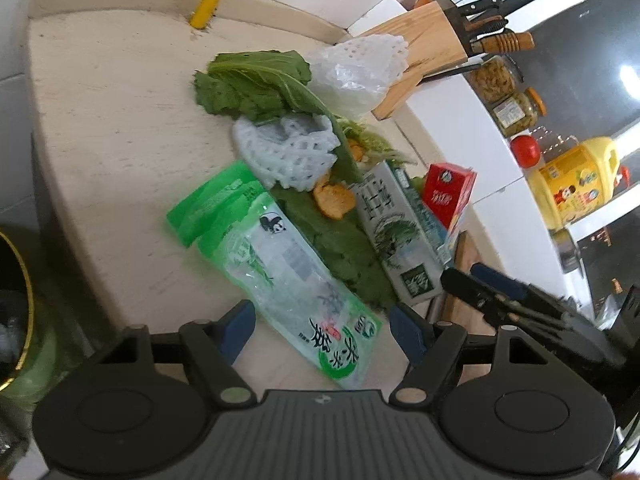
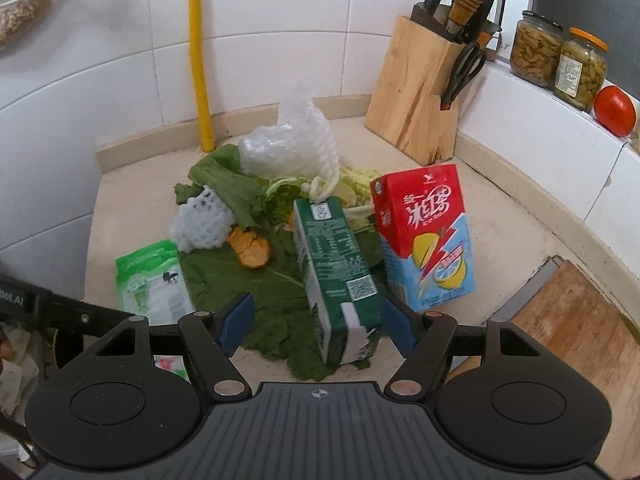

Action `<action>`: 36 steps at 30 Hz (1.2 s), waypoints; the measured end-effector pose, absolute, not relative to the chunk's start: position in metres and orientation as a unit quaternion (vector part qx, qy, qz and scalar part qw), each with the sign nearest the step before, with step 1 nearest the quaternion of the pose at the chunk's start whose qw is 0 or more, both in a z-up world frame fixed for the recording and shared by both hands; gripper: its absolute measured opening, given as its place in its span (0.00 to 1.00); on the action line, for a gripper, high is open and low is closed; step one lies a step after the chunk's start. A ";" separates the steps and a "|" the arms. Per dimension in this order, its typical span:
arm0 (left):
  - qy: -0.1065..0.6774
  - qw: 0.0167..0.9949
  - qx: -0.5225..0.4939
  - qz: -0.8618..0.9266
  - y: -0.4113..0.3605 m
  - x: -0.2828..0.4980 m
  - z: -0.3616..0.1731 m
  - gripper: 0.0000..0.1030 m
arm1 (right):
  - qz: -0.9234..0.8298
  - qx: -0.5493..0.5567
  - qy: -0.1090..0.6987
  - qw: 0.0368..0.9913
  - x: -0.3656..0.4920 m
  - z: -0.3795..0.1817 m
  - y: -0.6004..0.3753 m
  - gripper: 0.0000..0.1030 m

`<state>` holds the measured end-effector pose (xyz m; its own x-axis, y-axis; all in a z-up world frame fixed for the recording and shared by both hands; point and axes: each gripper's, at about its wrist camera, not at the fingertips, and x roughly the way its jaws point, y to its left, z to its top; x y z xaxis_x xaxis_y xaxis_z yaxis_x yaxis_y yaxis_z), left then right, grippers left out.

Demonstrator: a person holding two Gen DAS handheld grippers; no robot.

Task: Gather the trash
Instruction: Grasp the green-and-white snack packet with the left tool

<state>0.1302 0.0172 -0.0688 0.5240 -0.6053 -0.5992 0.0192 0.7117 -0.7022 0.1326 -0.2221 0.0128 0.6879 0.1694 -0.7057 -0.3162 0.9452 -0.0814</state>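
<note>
Both tongs tilt down over the bench (image 2: 120, 208), spread and empty. The left tongs (image 1: 322, 330) straddle a green bag (image 1: 276, 268); the right tongs (image 2: 316, 324) flank a green carton (image 2: 340, 272). Behind lie leaves (image 2: 256, 288), foam netting (image 2: 202, 220) and a knife block (image 2: 416, 92).

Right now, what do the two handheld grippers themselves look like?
Both match: the left gripper and right gripper each have a ribbed dark-grey body with a small crosshair mark, two round black discs, black linkage arms with silver pivot pins, and blue pads on the jaws. In the right wrist view, the left gripper's black side carries white lettering.
</note>
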 end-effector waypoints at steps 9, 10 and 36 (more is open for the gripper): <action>0.419 0.804 -0.364 -0.214 0.005 0.160 -0.063 0.65 | 0.135 -0.094 0.386 0.908 0.152 0.003 -0.224 0.74; 0.414 0.804 -0.367 -0.219 0.007 0.160 -0.062 0.65 | 0.135 -0.093 0.387 0.907 0.154 0.002 -0.224 0.74; 0.419 0.815 -0.344 -0.206 0.022 0.159 -0.057 0.37 | 0.158 -0.027 0.463 0.872 0.178 -0.011 -0.235 0.49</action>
